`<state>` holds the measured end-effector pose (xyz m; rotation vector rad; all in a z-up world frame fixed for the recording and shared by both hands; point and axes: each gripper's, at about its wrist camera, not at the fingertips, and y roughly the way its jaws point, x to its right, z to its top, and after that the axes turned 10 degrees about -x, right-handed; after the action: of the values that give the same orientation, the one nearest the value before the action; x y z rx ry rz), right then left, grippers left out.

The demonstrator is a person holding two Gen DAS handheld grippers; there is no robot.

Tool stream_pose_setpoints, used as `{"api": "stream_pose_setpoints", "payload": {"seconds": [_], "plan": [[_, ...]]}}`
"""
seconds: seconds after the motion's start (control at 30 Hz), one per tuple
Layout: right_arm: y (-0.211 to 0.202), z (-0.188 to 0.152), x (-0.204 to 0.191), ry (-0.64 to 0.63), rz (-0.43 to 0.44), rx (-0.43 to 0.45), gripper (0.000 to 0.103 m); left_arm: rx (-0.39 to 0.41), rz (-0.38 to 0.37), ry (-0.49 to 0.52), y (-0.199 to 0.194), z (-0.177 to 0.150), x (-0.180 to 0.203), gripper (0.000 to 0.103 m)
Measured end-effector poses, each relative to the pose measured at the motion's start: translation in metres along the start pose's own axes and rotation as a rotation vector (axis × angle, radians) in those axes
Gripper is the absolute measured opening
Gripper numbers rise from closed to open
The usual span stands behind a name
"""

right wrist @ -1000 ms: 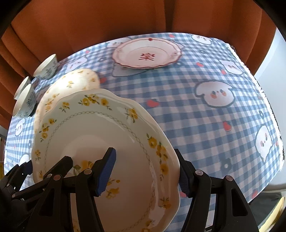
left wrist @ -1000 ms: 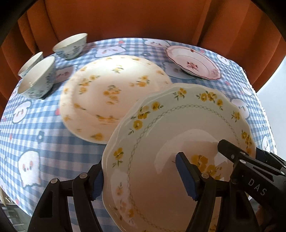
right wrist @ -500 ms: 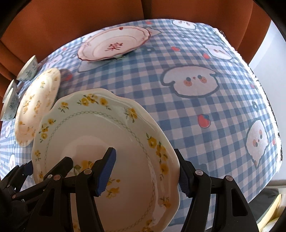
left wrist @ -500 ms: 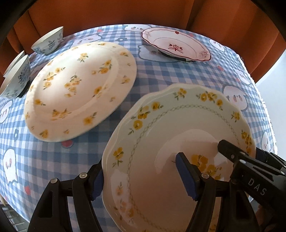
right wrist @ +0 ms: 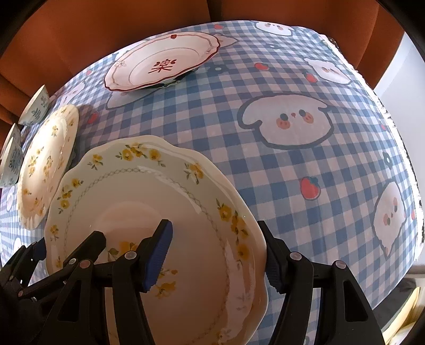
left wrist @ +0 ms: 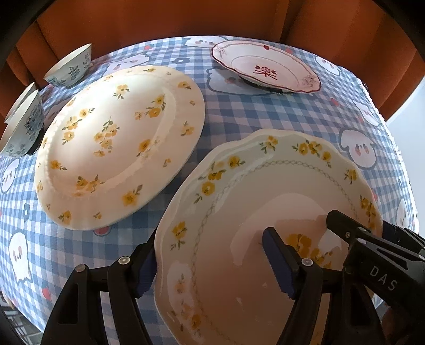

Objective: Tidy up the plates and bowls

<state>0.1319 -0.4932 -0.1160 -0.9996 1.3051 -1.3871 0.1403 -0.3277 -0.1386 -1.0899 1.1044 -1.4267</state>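
Both grippers have hold of the same scalloped plate (left wrist: pixel 265 212), a cream one with a ring of yellow flowers round its rim and a thin chain pattern inside. The left gripper (left wrist: pixel 212 262) has one blue pad under the plate's left edge and the other over its inner face, and its jaws are opening a little with the rim between them. The right gripper (right wrist: pixel 215 254) straddles the opposite edge in the same way, one pad on the plate's inner face and the other against its outer rim, clasping it. The plate is tilted towards the cameras, above the near part of the worktop (right wrist: pixel 292 164), which wears a blue checked cloth printed with white puppies and strawberries.

Just beside the held plate, to its left, a round yellow-flowered plate (left wrist: pixel 119 148) lies on the cloth; I cannot tell whether the two rims touch. Farther back sits a red-rimmed plate (left wrist: pixel 265 67) with a red character in its middle. Three blue-patterned bowls stand along the far left edge: one alone (left wrist: pixel 70 67), and two close together (left wrist: pixel 22 127), the hindmost (left wrist: pixel 20 102) half hidden. An orange curtain (left wrist: pixel 186 18) hangs behind the worktop.
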Motion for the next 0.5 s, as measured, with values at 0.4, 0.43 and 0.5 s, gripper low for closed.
{"api": "stream_pose_setpoints", "payload": {"seconds": [0.4, 0.43, 0.5], "plan": [[-0.033, -0.032, -0.012, 0.047, -0.099, 0.072, 0.071, 0.033, -0.042, 0.090, -0.030, -0.017, -0.018, 0.090], [-0.037, -0.036, -0.016, 0.051, -0.097, 0.082, 0.071, 0.043, -0.041, 0.095, -0.034, -0.018, -0.021, 0.091], [-0.044, -0.039, -0.023, 0.054, -0.099, 0.097, 0.073, 0.057, -0.042, 0.099, -0.041, -0.019, -0.029, 0.092]]}}
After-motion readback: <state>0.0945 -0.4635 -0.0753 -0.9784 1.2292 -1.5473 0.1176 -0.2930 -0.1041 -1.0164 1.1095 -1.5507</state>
